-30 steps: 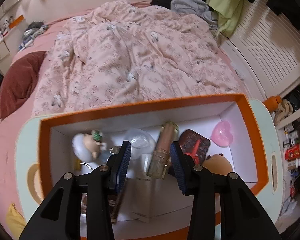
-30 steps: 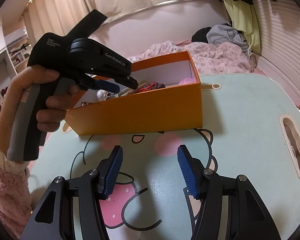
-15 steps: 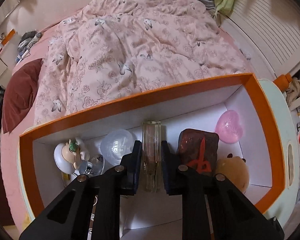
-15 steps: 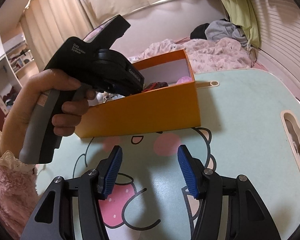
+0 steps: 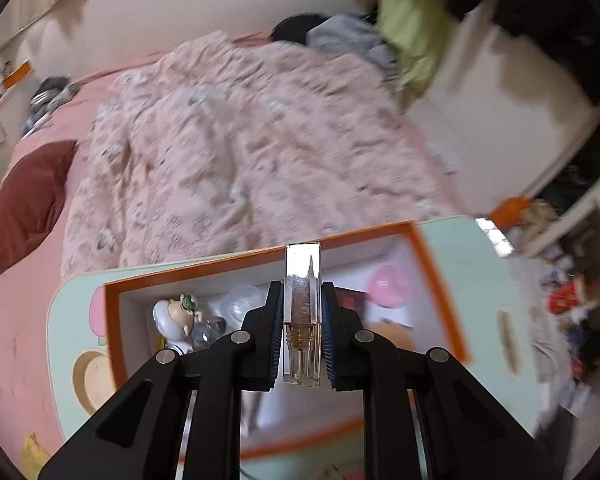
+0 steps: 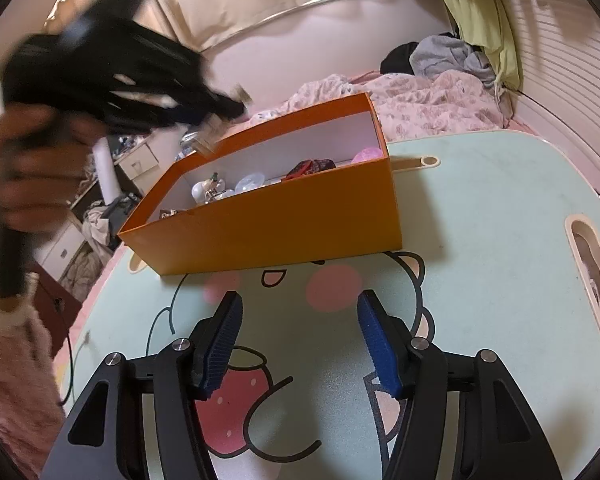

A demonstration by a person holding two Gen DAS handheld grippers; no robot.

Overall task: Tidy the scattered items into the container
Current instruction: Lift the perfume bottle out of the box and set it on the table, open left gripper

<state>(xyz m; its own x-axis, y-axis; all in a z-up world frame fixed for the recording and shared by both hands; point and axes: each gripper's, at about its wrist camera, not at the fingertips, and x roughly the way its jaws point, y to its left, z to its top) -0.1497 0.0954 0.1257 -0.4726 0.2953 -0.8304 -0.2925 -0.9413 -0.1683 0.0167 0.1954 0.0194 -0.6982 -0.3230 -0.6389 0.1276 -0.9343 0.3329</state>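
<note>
the left gripper [image 5: 302,318] has its two pads pressed on a clear lip gloss tube [image 5: 302,300], one on each side. the tube stands along the fingers, its square top past the fingertips, and it hangs in the air above the orange box [image 5: 440,280], touching nothing else. in the right wrist view the same gripper [image 6: 216,114] is a dark blur up at the left, above the near left end of the box.

the right gripper [image 6: 300,344] has its fingers apart with nothing between them, and they have just opened a little more. it hovers over the pale green table [image 6: 480,240], and this stretch of table in front of the box is bare, so there is free room here.

the box [image 6: 284,224] sits on the table with its long side towards the right gripper, and its top is open. i can count five things inside: one small white figure [image 5: 176,316], one clear round case [image 5: 242,302], one dark red pouch [image 5: 350,300], one pink heart [image 5: 388,280] and one tan round thing [image 5: 392,330]. the last three are blurred. behind the table edge lies a bed with one pink flower quilt [image 5: 240,152].
</note>
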